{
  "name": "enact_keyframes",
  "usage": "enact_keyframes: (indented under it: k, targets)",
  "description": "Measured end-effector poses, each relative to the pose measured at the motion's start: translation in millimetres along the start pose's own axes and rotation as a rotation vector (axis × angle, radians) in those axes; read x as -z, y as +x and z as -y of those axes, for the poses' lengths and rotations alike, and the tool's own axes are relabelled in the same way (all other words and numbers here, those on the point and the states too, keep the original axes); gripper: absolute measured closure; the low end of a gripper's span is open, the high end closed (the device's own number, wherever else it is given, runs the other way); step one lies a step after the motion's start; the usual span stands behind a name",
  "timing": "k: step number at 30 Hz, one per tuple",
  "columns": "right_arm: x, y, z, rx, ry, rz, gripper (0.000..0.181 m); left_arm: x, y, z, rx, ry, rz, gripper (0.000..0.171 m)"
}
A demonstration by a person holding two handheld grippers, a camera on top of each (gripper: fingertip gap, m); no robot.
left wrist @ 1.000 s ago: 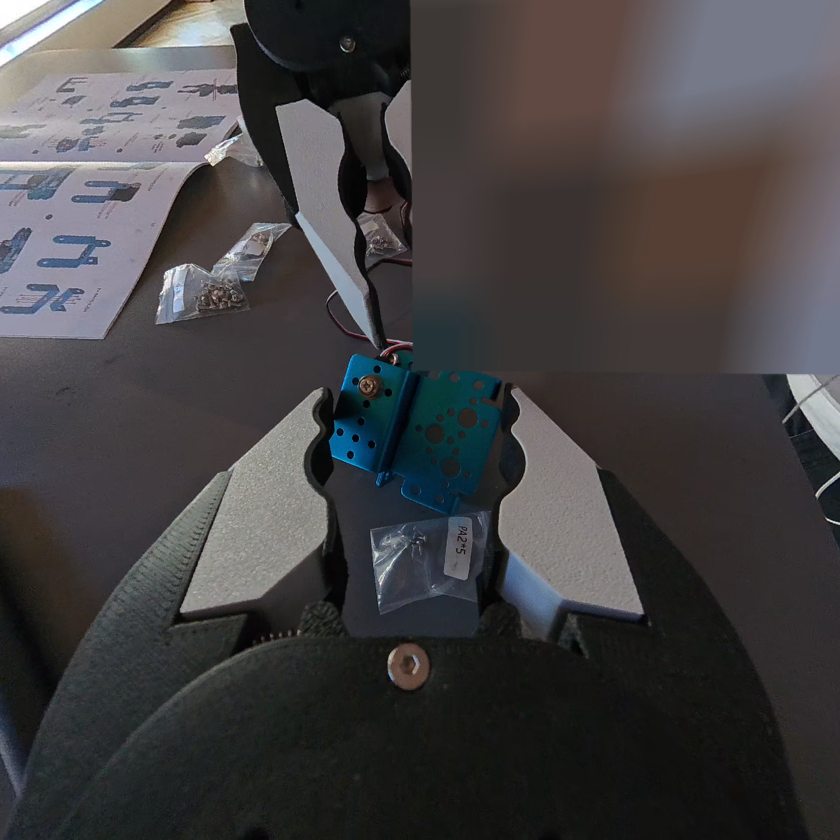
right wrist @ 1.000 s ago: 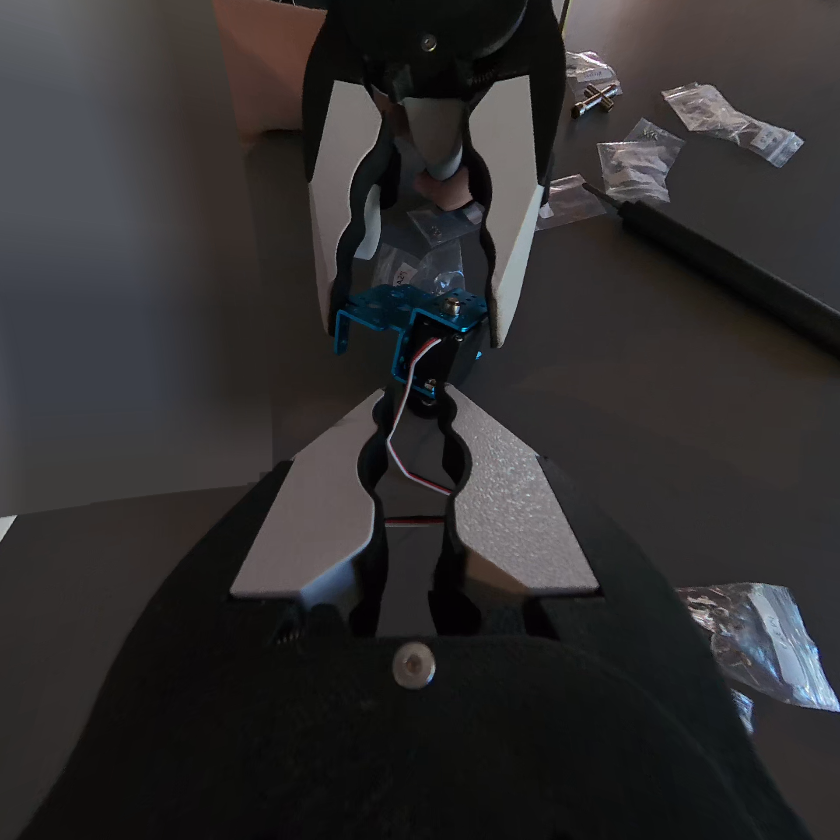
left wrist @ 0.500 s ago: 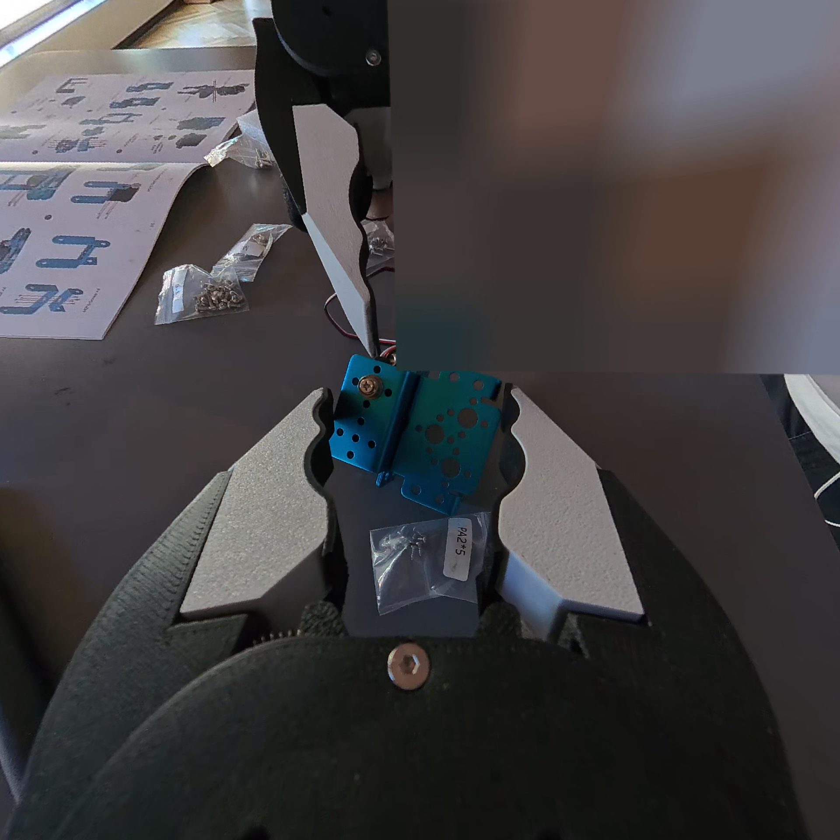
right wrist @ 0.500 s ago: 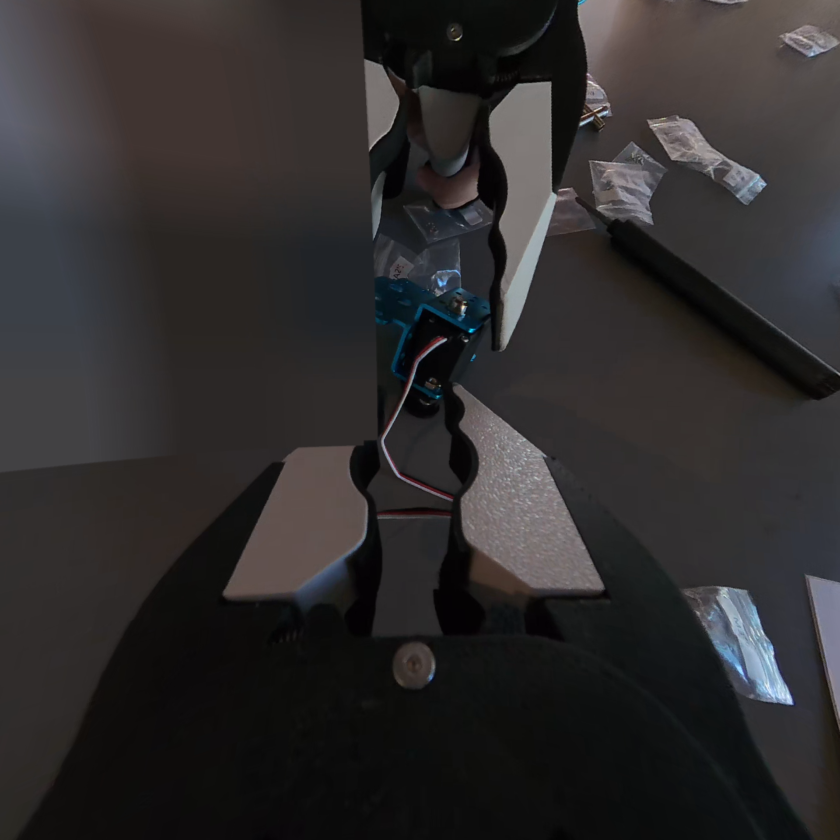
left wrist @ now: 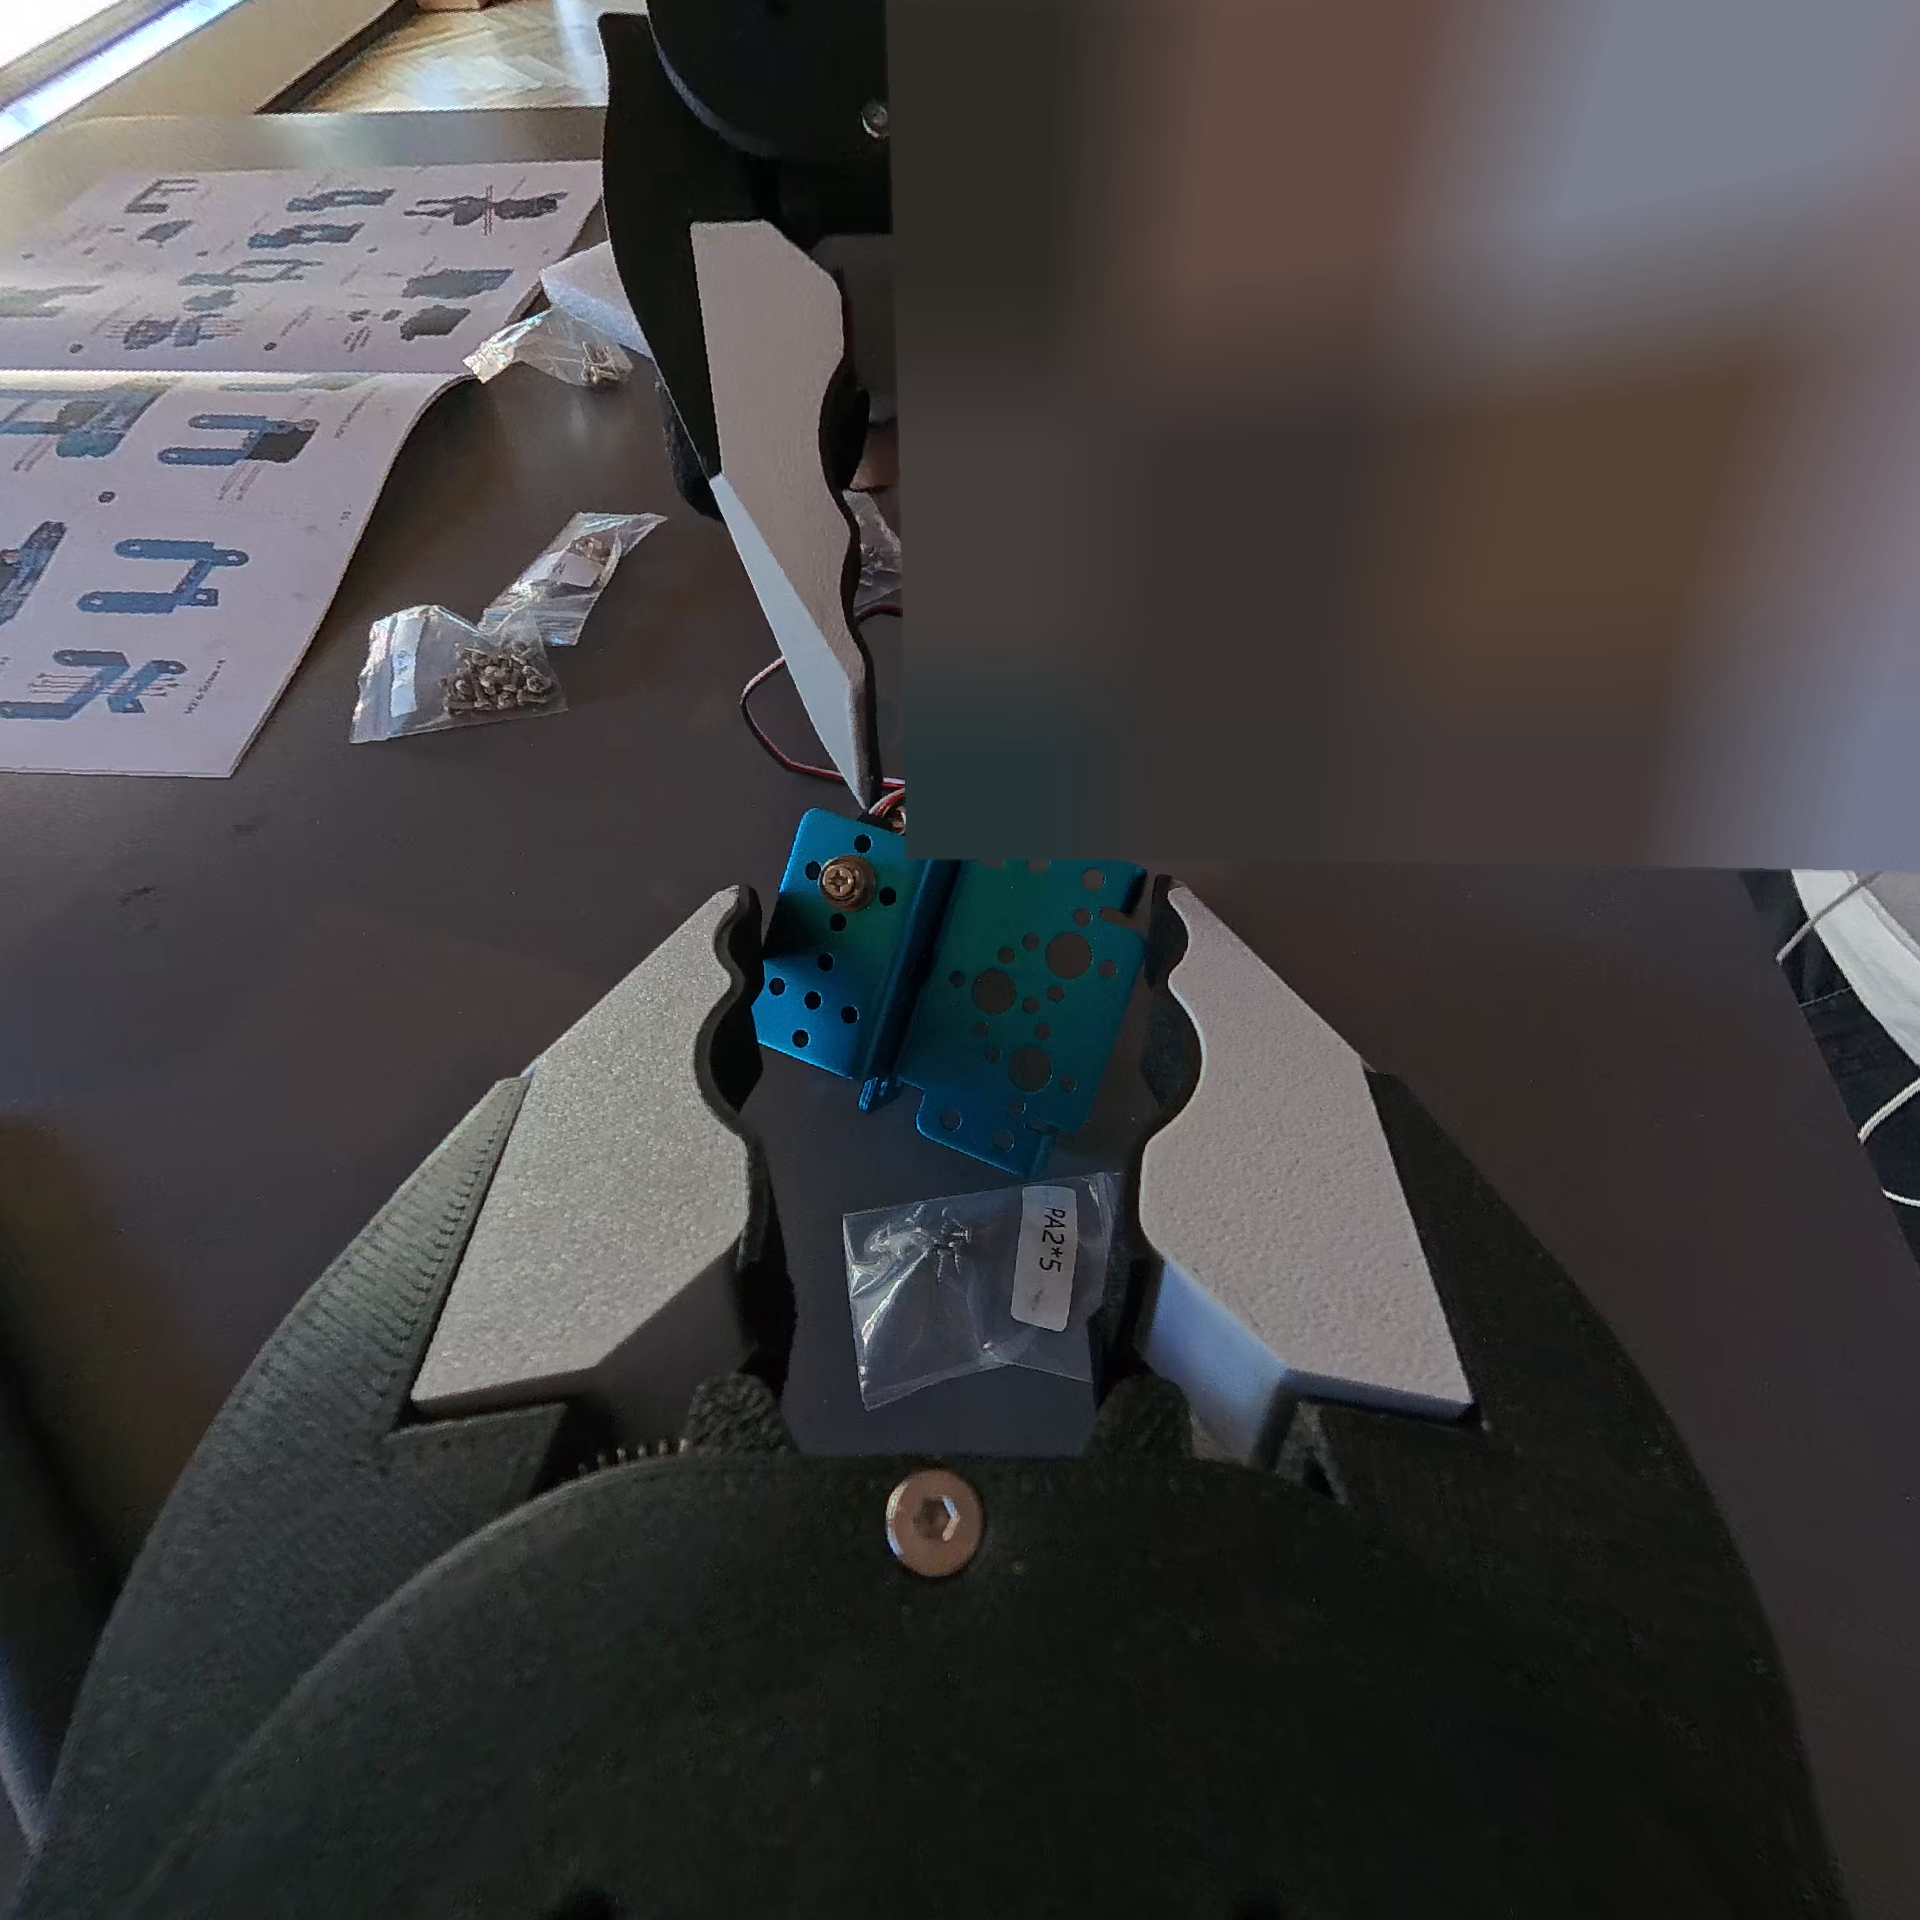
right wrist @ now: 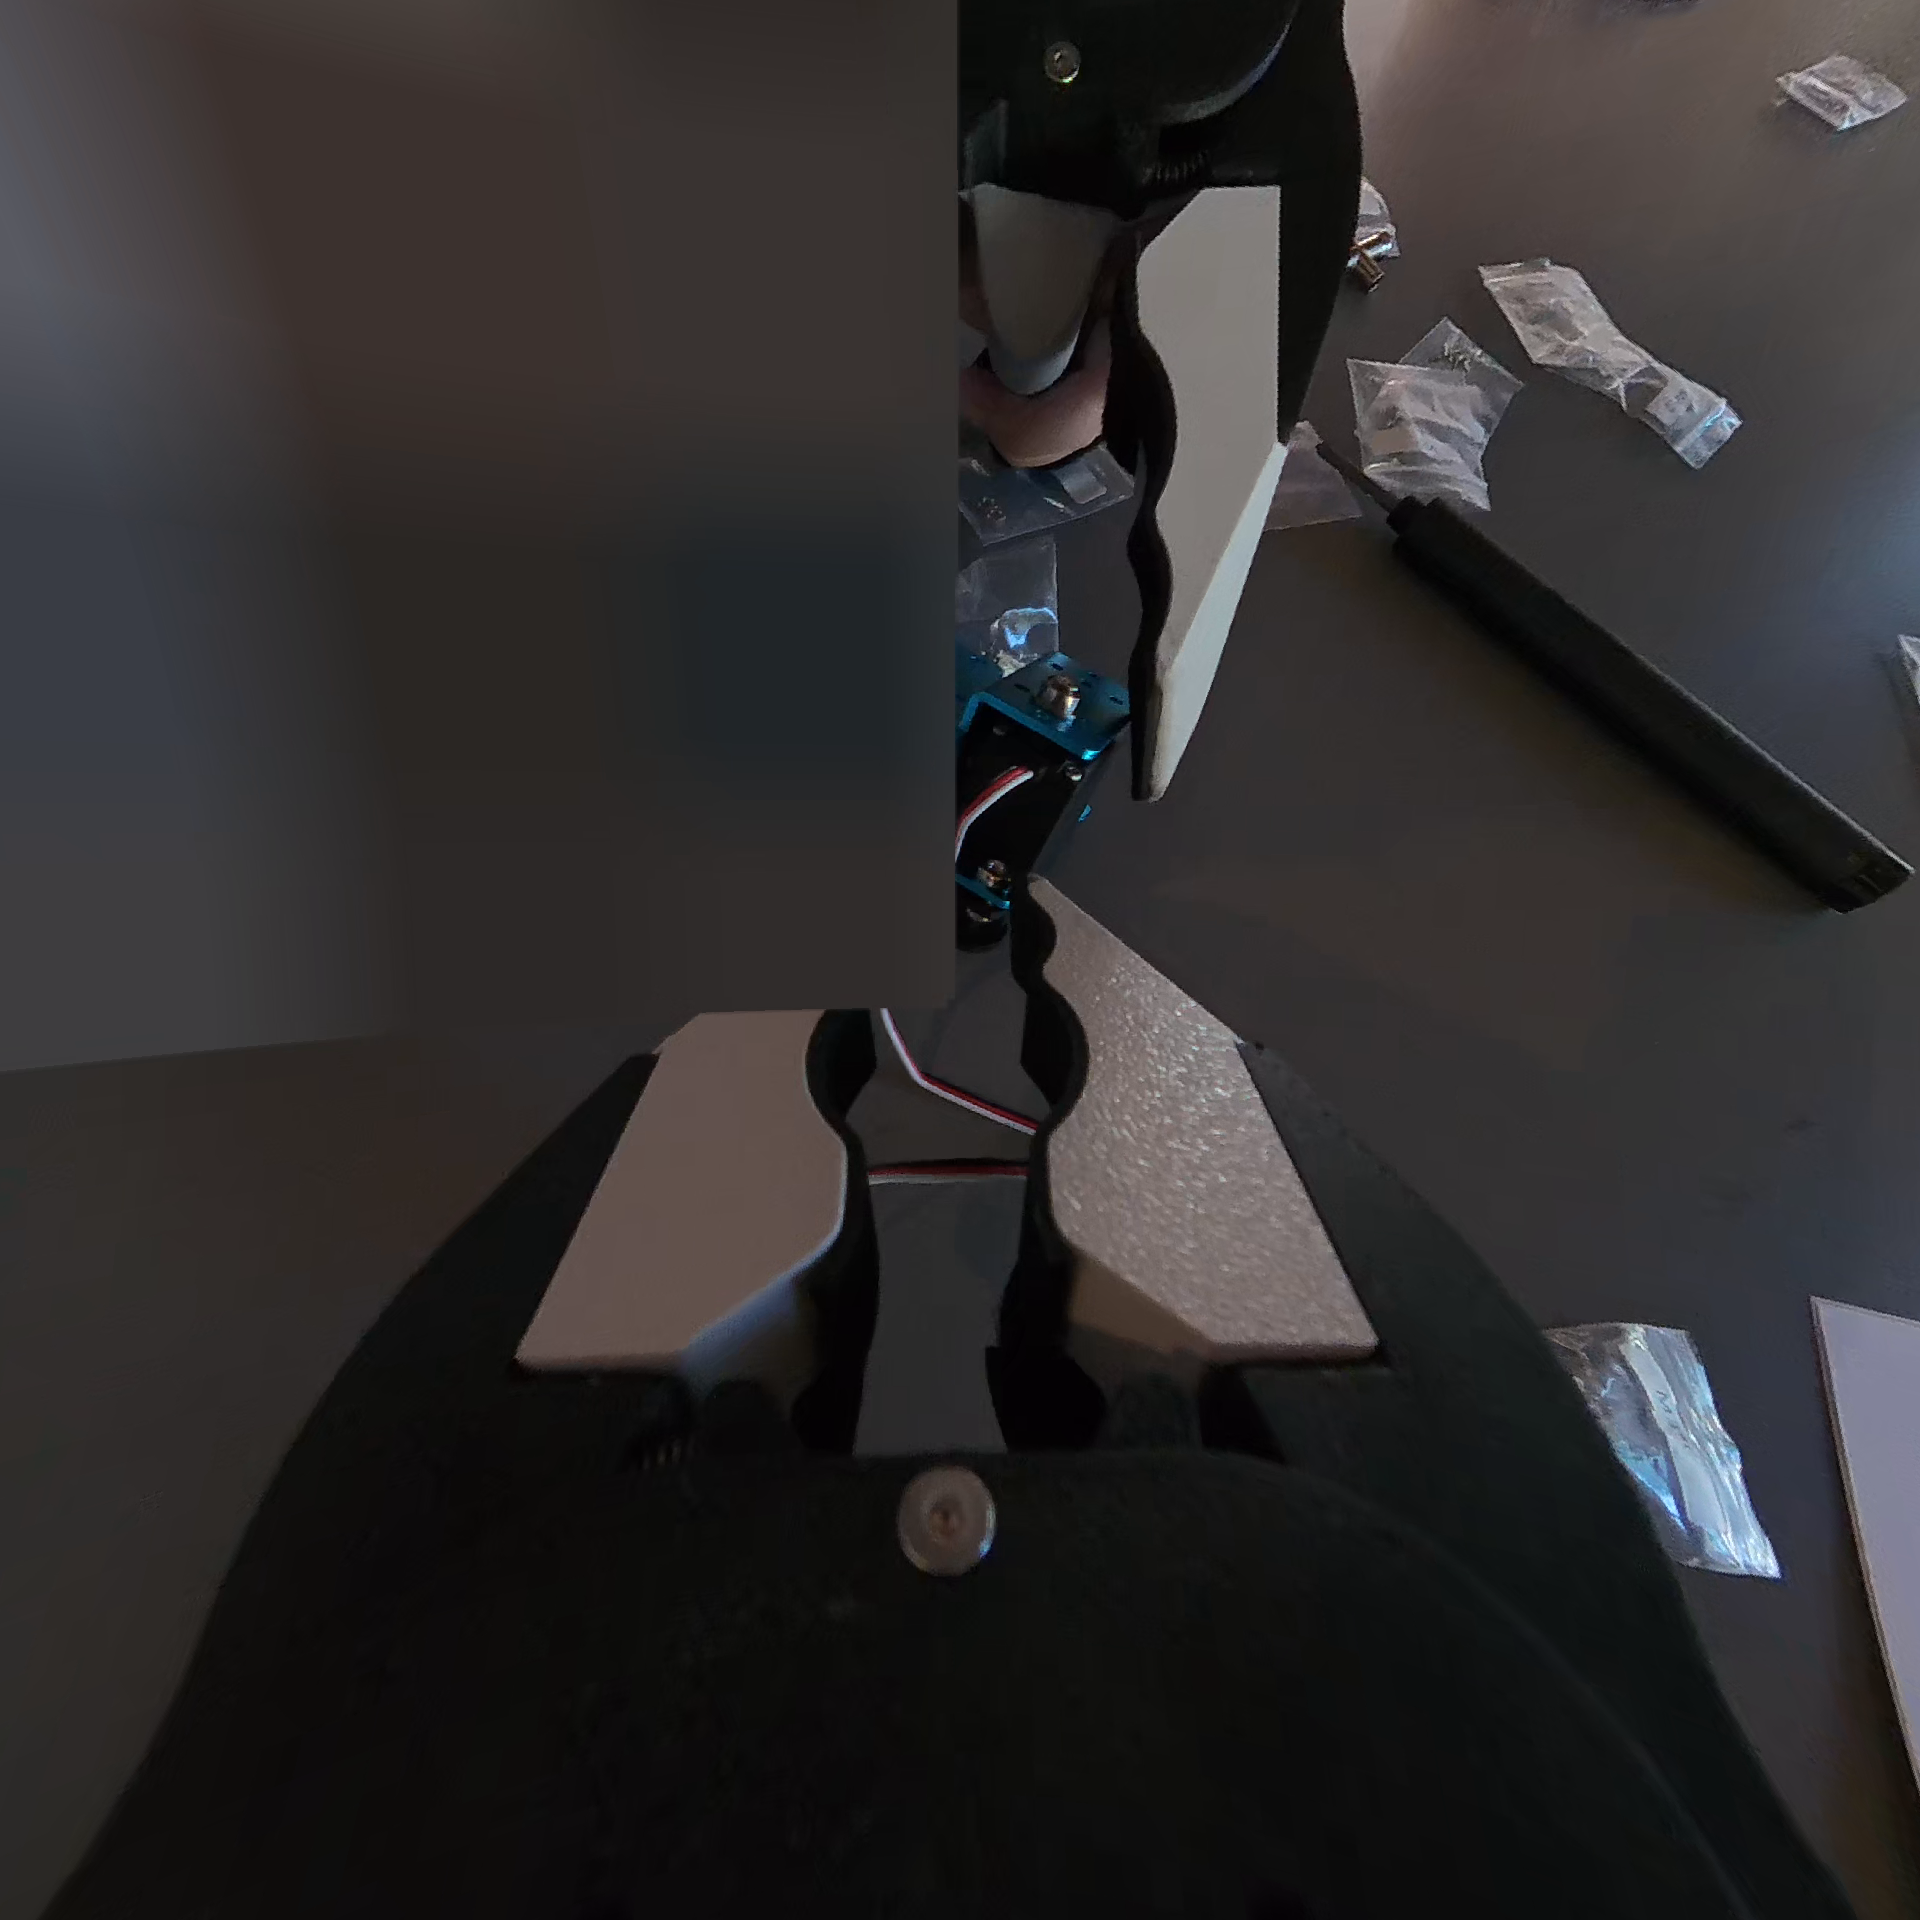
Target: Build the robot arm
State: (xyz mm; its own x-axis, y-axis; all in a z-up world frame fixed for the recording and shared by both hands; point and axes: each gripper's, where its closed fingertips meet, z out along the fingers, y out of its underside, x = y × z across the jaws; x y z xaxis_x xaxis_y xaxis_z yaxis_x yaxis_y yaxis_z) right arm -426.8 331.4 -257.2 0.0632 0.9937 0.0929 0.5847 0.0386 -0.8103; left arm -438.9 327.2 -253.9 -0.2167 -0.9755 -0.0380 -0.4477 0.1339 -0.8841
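A blue perforated metal bracket (left wrist: 966, 987) with a brass screw lies on the dark table. It carries a black servo (right wrist: 1023, 800) with a red-white-black wire (right wrist: 956, 1091). My left gripper (left wrist: 956, 904) is shut on the bracket, with one fingertip on each side edge. One of its fingers (right wrist: 1205, 582) shows in the right wrist view. My right gripper (right wrist: 966, 904) is nearly closed on the servo's near end, and the wire runs back between its fingers. A blur patch hides its left tip. One right finger (left wrist: 810, 582) comes down on the bracket's far edge.
Printed instruction sheets (left wrist: 156, 468) lie at the far left. Bags of screws (left wrist: 457, 670) sit beside them. A small labelled bag (left wrist: 977, 1278) lies between my left fingers. A black rod-like tool (right wrist: 1642, 707) and more bags (right wrist: 1423, 416) (right wrist: 1662, 1444) lie to the right.
My right gripper has swung sideways at the servo end: it sits further right in the left wrist view, and its own view has turned. The bracket and my left gripper have stayed still.
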Motion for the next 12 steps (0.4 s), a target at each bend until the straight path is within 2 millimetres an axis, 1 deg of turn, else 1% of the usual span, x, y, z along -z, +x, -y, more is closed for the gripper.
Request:
enact_keyframes:
  k: [4, 6, 12]
  targets:
    - [1.8, 0.5, 0.5, 0.006, -0.002, -0.006, 0.16, 0.0, 0.2, -0.1, -0.002, -0.002, 0.001, 0.097]
    - [2.1, 2.8, 1.6, 0.003, 0.007, -0.019, 0.158, 0.1, 0.1, 0.0, -0.001, -0.001, 0.0, 0.097]
    - [-1.0, 0.8, -0.5, 0.008, -0.004, -0.011, 0.156, -0.1, 0.0, 0.3, 0.002, 0.001, 0.001, 0.097]
